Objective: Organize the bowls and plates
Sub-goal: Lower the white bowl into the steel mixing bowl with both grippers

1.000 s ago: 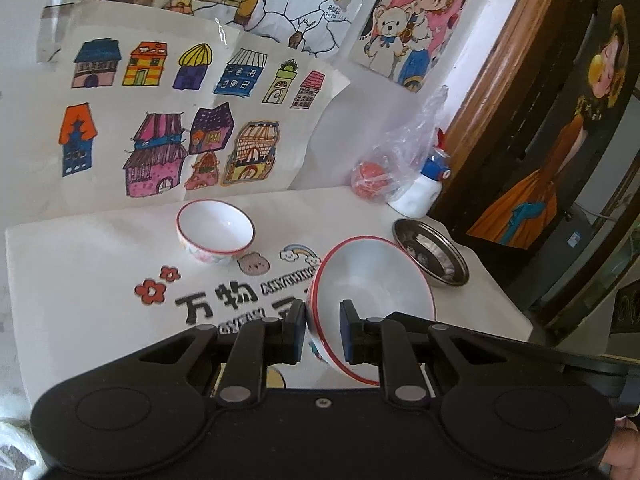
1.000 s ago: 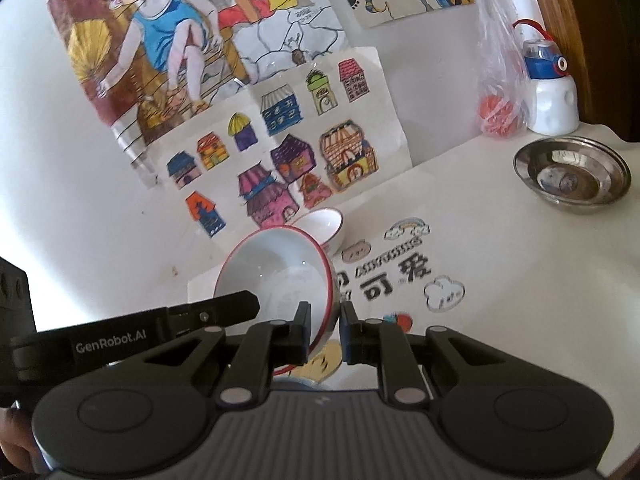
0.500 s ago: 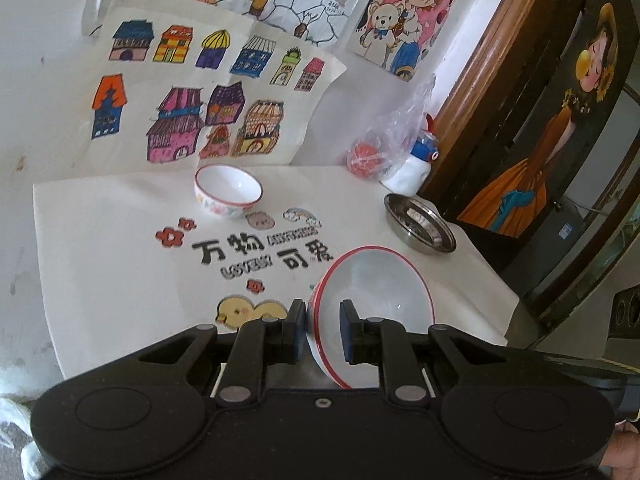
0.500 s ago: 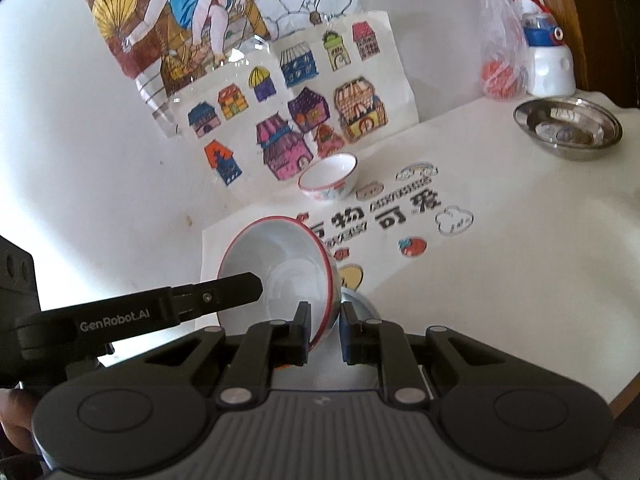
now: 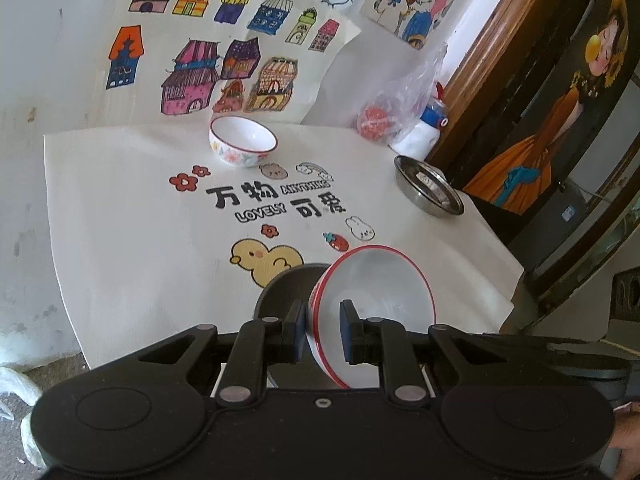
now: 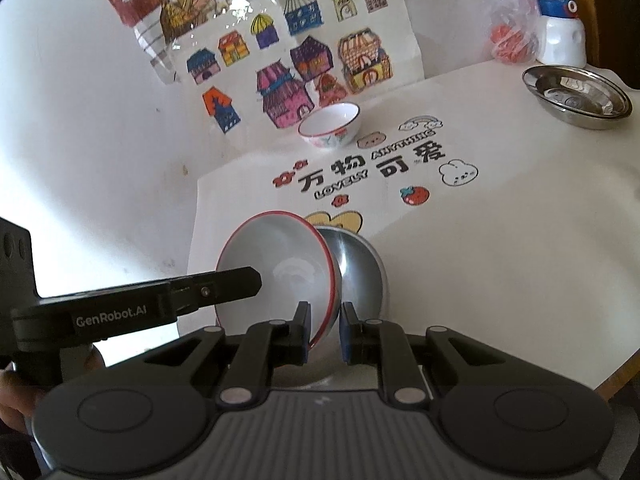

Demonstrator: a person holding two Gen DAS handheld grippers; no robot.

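A: Where's your bowl [image 5: 376, 292]?

B: Lower centre of both frames, tipped on edge over the metal dish [image 6: 360, 268]. Its mouth faces right in your left view, left in your right view.

A: And the grippers?

B: Your left gripper [image 5: 322, 330] and right gripper [image 6: 323, 332] each pinch its rim, 2 narrow grips. The small bowl [image 5: 242, 146] sits upright, upper centre.

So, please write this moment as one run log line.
left hand-held gripper: shut on large bowl | right hand-held gripper: same rim | over steel dish
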